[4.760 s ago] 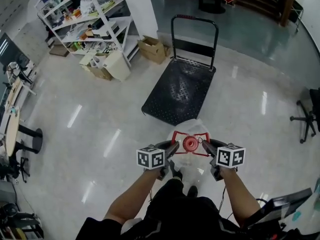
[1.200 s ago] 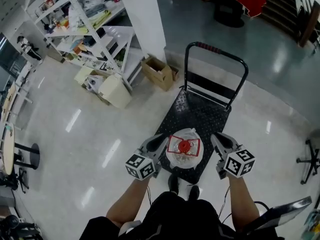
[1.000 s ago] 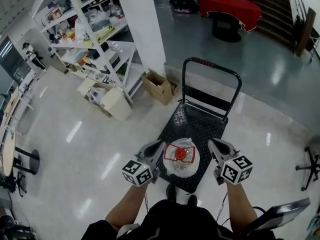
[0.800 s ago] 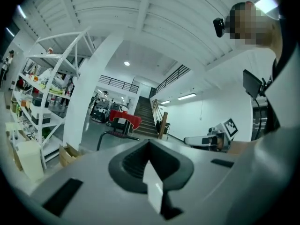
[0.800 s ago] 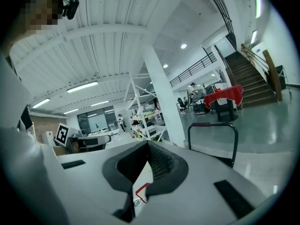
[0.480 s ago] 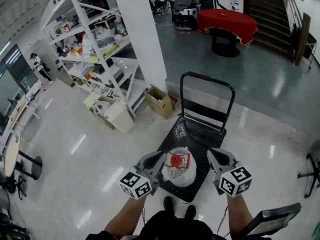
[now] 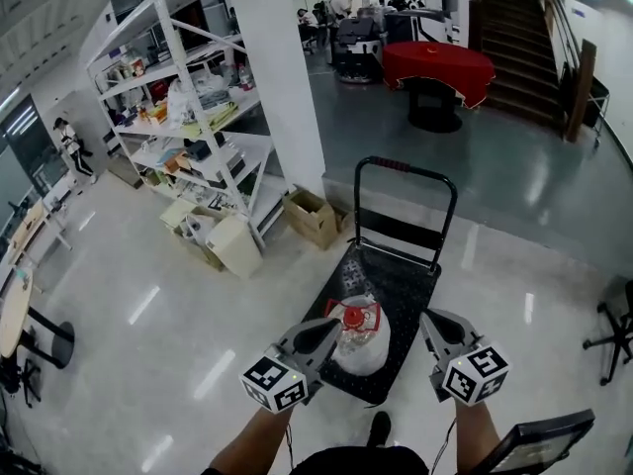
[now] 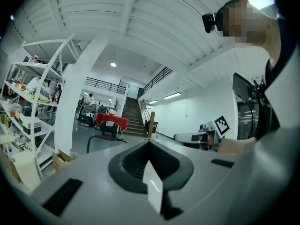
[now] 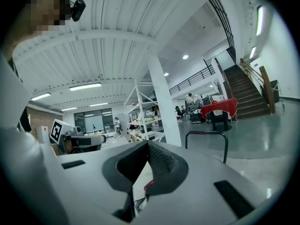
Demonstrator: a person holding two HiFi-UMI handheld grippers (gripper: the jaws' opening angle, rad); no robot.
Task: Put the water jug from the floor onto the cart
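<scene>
The water jug (image 7: 363, 342), clear with a red cap and a plastic wrap, stands upright on the near end of the black cart (image 7: 392, 271). The cart's handle (image 7: 406, 172) rises at its far end. My left gripper (image 7: 334, 327) is held up to the left of the jug and my right gripper (image 7: 427, 318) to its right, both apart from it. In the left gripper view the jaws (image 8: 149, 142) meet with nothing between them. The right gripper view shows its jaws (image 9: 148, 143) closed and empty too, pointing towards the cart handle (image 9: 206, 134).
A white shelving rack (image 7: 188, 97) full of goods stands at the left beside a white column (image 7: 287, 77). Cardboard boxes (image 7: 312, 216) lie at its foot. Beyond the cart are a red-clothed table (image 7: 435, 67) and stairs (image 7: 524, 28). An office chair (image 7: 615, 327) is at the right.
Both grippers have risen and now hang higher above the floor beside the jug. The jug stays on the cart. The head view has lifted and shows more of the hall.
</scene>
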